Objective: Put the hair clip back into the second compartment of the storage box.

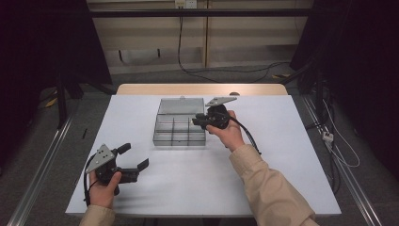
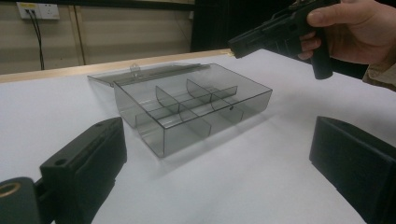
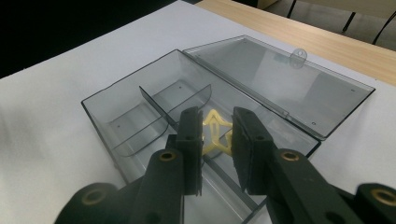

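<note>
At the near left of the white table (image 1: 188,188), the left gripper (image 1: 133,160) rests in a hand, its two blocky black jaws spread wide with nothing between them. Farther in, near the middle of the table, the right gripper (image 1: 196,120) hangs over the right end of the box (image 1: 174,136), its jaws drawn close and clamped on a small yellow clip (image 3: 215,135), a flat, star-like plastic piece with cut-out slots. The clip sits just above a compartment at the box's right end. The box is smoky clear plastic, shallow and rectangular, split by thin dividers, some curved, into several compartments; those in sight are bare. Its hinged lid (image 3: 280,81), of the same clear plastic with a small round tab at its far edge, lies flat open on the table behind it. Beyond the white surface, a strip of pale wood (image 1: 202,89) runs along the table's far edge.
</note>
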`<state>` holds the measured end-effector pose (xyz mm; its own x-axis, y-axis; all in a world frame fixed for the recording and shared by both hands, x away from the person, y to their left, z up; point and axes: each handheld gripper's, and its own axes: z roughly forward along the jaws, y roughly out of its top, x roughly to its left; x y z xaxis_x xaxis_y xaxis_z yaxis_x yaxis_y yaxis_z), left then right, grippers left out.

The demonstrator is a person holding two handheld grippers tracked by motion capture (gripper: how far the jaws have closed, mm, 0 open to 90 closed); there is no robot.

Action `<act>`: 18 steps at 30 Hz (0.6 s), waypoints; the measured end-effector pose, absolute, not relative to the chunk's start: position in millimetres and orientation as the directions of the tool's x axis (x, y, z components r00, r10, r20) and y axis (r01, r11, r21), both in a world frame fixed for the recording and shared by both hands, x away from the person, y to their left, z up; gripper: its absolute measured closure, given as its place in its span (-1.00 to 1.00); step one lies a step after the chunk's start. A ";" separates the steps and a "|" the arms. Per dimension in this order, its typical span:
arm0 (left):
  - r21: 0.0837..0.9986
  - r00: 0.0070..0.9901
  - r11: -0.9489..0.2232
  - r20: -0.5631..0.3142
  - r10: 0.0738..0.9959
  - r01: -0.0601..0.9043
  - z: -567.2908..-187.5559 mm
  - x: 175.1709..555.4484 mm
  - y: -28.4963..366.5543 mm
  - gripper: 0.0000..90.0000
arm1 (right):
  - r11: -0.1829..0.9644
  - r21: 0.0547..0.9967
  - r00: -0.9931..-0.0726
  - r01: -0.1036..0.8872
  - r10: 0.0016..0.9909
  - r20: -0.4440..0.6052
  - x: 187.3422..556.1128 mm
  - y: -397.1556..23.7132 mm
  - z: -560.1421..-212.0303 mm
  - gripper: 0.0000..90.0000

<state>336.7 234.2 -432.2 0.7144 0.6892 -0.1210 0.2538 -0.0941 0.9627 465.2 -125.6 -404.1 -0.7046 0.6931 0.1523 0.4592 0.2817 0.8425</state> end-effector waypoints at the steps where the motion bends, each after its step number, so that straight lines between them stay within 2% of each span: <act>1: 0.963 0.715 -0.096 -0.119 0.688 0.252 -432.2 336.7 234.4 -0.92 | 0.282 0.842 -0.704 0.460 0.694 0.152 465.6 -125.1 -404.2 0.64; 18: 0.963 0.712 -0.096 -0.118 0.692 0.252 -432.7 337.3 235.2 -0.92 | 0.279 0.844 -0.709 0.459 0.687 0.158 471.5 -120.2 -406.4 0.64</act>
<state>337.3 235.2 -432.7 0.7122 0.6920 -0.1176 0.2521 -0.0958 0.9630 471.5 -120.2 -406.4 -0.7089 0.6874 0.1580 0.4585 0.2788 0.8438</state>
